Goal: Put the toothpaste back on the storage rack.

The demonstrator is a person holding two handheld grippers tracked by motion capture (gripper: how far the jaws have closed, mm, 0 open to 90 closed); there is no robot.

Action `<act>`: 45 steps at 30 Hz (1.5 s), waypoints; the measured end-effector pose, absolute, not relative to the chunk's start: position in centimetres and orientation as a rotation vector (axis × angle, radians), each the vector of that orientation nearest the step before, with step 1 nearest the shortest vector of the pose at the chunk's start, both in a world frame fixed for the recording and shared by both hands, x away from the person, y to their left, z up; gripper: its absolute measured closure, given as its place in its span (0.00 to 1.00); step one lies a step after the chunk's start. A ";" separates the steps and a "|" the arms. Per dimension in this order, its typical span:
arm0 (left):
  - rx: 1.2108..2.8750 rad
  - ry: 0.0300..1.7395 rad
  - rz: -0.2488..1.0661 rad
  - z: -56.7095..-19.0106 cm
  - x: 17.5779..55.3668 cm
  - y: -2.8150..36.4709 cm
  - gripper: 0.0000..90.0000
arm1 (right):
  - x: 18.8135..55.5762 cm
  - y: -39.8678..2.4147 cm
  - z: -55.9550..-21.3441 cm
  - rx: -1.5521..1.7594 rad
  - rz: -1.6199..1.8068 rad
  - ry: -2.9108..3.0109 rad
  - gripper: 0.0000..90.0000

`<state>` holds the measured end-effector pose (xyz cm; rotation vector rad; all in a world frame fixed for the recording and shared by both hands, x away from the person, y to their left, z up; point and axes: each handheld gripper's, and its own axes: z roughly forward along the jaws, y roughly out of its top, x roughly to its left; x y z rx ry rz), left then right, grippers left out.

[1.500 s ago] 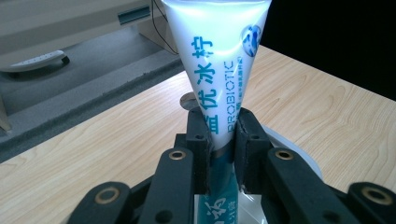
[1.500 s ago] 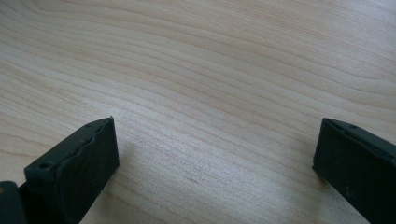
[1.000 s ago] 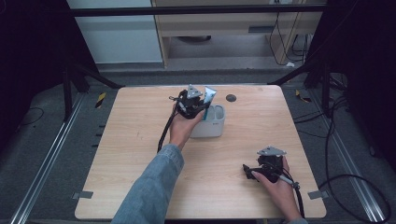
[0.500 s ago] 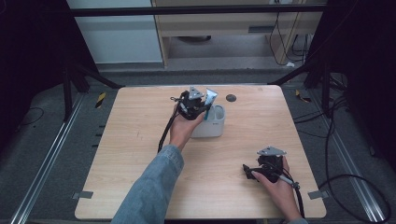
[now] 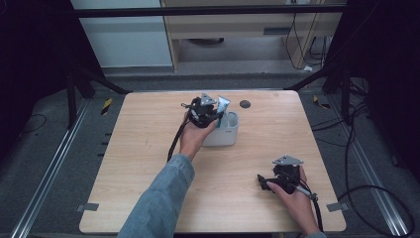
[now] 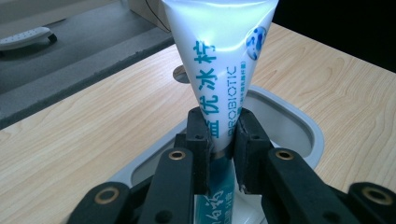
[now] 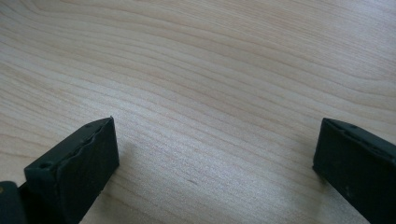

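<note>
At the far middle of the bench (image 5: 148,163) we hold our left tool (image 5: 204,110) over a white oval container (image 5: 229,135), its jaws clamped on a white tube (image 5: 223,105) printed with teal lettering. In the left tool's view the two black pads press the tube (image 6: 219,70) from either side at its narrow lower part, and the wider flat end rises above them, tilted a little away from us. The lower end of the tube reaches down inside the container (image 6: 299,121), whose pale grey rim curves around behind the jaws; whether the tube's end touches the bottom we cannot tell. A small dark round spot (image 5: 244,104) lies on the bench just beyond the container, to its right in the high view.

Near the front right corner of the bench our right tool (image 5: 265,182) rests low in our right hand (image 5: 297,201), well apart from the container and pointing toward the left. In the right tool's view its jaws stand wide, with bare wood grain (image 7: 210,93) between them and nothing gripped.
</note>
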<state>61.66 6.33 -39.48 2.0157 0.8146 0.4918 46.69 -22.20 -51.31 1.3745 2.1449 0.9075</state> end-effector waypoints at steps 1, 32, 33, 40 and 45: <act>2.018 0.814 0.490 -39.5 61.6 6.3 0.86 | 46.7 -22.2 -51.3 1.375 0.908 2.145 0.00; 2.081 0.876 0.472 -39.2 62.3 5.1 0.86 | 46.7 -22.2 -51.3 1.371 0.909 2.145 0.00; 2.079 0.879 0.469 -39.2 62.4 5.1 0.86 | 46.7 -22.2 -51.3 1.371 0.909 2.145 0.00; 2.060 0.899 0.458 -39.3 62.7 5.0 0.85 | 46.7 -22.2 -51.3 1.370 0.907 2.144 0.00; 2.058 0.903 0.453 -39.3 62.7 5.1 0.85 | 46.7 -22.1 -51.2 1.390 0.914 2.144 0.00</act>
